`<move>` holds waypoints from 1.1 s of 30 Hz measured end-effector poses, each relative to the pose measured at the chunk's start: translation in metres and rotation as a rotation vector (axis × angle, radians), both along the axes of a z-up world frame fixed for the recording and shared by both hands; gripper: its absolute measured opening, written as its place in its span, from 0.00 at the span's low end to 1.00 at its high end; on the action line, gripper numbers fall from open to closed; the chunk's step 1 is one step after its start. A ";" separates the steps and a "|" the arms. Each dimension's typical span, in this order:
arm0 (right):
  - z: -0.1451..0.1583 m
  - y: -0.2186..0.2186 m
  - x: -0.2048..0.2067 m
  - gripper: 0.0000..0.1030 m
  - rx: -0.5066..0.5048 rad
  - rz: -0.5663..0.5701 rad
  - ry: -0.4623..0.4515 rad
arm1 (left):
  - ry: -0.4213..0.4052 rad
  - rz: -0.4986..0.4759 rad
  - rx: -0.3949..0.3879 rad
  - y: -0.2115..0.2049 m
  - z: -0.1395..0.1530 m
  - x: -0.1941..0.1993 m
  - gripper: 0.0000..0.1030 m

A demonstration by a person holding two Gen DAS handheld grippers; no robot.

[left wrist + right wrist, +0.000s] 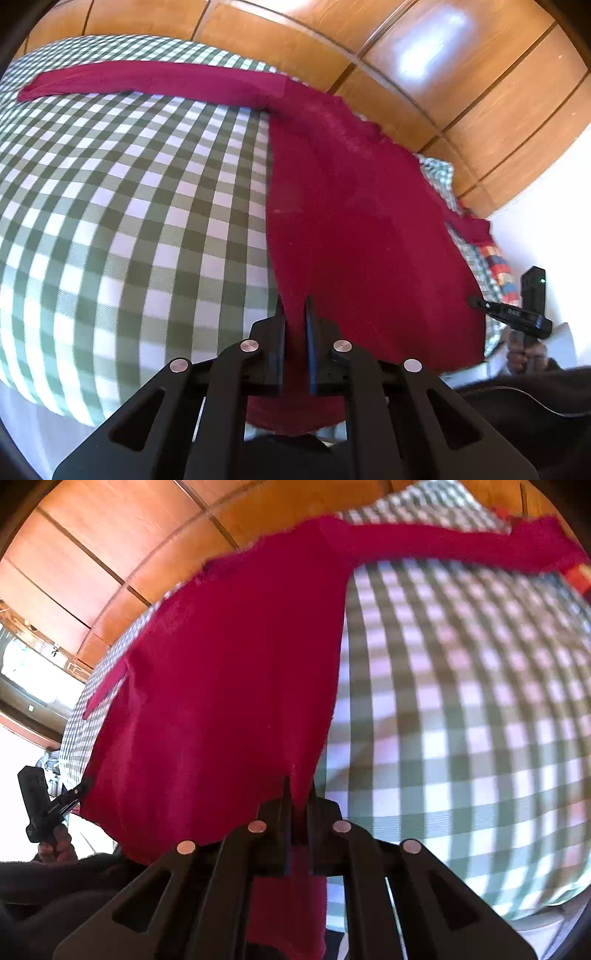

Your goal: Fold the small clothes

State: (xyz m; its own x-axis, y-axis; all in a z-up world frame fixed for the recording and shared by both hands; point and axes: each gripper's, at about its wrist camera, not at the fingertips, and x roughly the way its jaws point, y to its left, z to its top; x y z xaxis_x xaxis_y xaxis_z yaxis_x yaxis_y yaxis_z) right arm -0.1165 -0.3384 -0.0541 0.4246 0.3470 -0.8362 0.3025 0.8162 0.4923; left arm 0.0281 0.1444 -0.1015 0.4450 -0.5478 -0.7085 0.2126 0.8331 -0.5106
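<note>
I have one red long-sleeved top [354, 221] in hand, spread over the green-and-white checked cloth [129, 221] that covers the work surface. Its body runs from the near edge away toward the wooden panelling [461, 74] at the far side. One sleeve [147, 79] lies stretched flat to the left along the far part of the cloth; in the right wrist view a second sleeve reaches out to the right the same way.

The left gripper [295, 314] has its jaws pressed together on the near hem at the body's left corner, with red fabric running between the fingers and bunching below them. The right gripper [297, 797] pinches the hem at the right corner in the same manner. Each wrist view also shows the other gripper out at the opposite corner of the hem.

I judge this to be the opening of the fold: both near corners are held and the hem seems lifted slightly off the cloth, though motion blur makes that uncertain. The next move calls for carrying both corners together and level toward the far end, keeping the hem taut between them so the body doubles over without skewing. The sleeves are not yet tucked in, so they need handling too.

Count: one garment, two sleeves, two grippers, one checked cloth.
</note>
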 end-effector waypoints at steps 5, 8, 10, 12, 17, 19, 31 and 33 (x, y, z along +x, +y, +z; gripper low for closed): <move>-0.025 -0.005 -0.012 0.05 -0.036 0.012 0.096 | 0.101 -0.013 0.016 0.007 -0.024 -0.016 0.07; -0.025 -0.009 -0.015 0.07 0.009 0.000 0.081 | 0.126 -0.002 -0.010 0.007 -0.025 -0.016 0.08; -0.021 -0.024 -0.020 0.22 0.032 -0.008 0.067 | 0.100 0.015 -0.002 0.011 -0.015 -0.013 0.15; -0.013 -0.047 -0.020 0.39 0.035 -0.067 0.029 | 0.055 0.036 0.032 0.015 -0.004 -0.006 0.15; -0.019 -0.133 -0.009 0.46 0.039 -0.360 -0.023 | -0.054 0.069 0.105 0.005 0.015 0.018 0.15; -0.023 -0.163 0.002 0.48 0.024 -0.463 -0.022 | -0.070 0.052 0.124 -0.011 0.017 0.031 0.27; -0.078 -0.314 0.048 0.47 0.026 -0.955 0.022 | -0.094 -0.104 0.152 -0.115 0.019 0.075 0.37; -0.087 -0.325 0.049 0.44 0.048 -0.988 0.028 | -0.092 -0.126 0.165 -0.126 0.018 0.079 0.37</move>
